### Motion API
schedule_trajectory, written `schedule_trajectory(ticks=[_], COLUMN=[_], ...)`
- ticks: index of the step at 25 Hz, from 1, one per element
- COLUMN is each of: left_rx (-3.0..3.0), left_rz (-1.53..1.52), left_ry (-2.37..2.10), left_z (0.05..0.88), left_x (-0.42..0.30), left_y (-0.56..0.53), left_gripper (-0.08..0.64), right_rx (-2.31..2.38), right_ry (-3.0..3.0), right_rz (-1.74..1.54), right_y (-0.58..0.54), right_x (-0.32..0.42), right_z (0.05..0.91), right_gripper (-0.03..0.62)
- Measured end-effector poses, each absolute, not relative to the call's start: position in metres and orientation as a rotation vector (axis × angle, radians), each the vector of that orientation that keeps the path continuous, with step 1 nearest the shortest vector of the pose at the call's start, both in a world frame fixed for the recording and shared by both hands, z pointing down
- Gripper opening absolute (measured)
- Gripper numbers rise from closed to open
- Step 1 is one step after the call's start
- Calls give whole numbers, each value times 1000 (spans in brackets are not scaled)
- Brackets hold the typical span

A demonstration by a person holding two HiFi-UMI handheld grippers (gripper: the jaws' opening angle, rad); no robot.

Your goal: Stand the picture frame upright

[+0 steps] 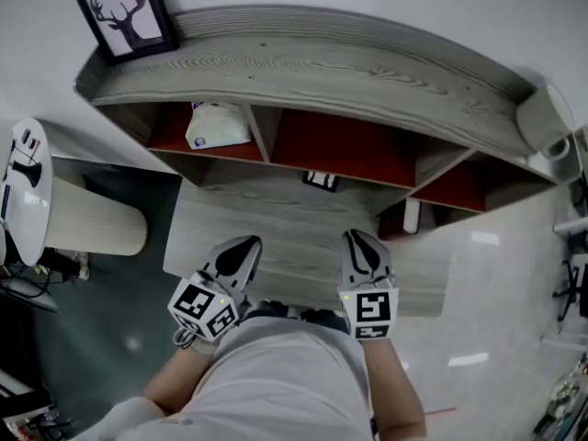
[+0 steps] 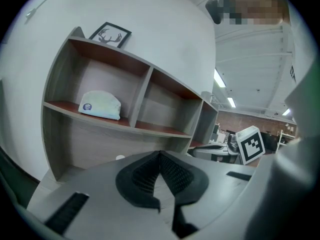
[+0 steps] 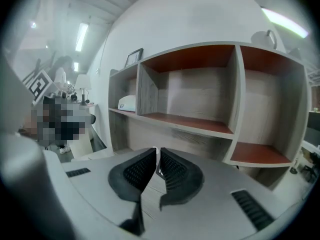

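Picture frame (image 1: 124, 12) (deer print, thin black moulding) is sitting on top of the shelf unit (image 1: 349, 67), at about 11 o'clock from both grippers and well apart from them. It is looking already propped against the wall.

Judging it light and stiff, probably glazed, so fragile and slick on the face. Taking it by the side mouldings looks safest.

Left gripper (image 1: 246, 244) is hovering low over the desk with its jaws together, empty. Right gripper (image 1: 360, 239) is showing only a hairline slit between its jaws, with nothing gripped.
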State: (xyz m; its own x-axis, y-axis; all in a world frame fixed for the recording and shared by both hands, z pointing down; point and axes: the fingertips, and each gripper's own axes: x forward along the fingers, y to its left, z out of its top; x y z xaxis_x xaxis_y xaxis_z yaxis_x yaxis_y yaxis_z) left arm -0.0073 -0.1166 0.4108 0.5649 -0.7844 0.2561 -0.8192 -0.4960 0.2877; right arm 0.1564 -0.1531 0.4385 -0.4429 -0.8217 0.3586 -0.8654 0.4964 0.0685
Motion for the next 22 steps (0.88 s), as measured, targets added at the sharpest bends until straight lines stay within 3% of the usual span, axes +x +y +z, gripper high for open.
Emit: schedule_trajectory(ticks=[22], left_rx=[2483], left_rz=[101], left_ry=[-1236], left_z=[396], left_x=[0], left_y=[-144], left_gripper=[15], right_rx=[1416], right_ry=[-2547], right_rz=[300], right_y=[-147], right_x=[142], right_z=[406], right_gripper=[37])
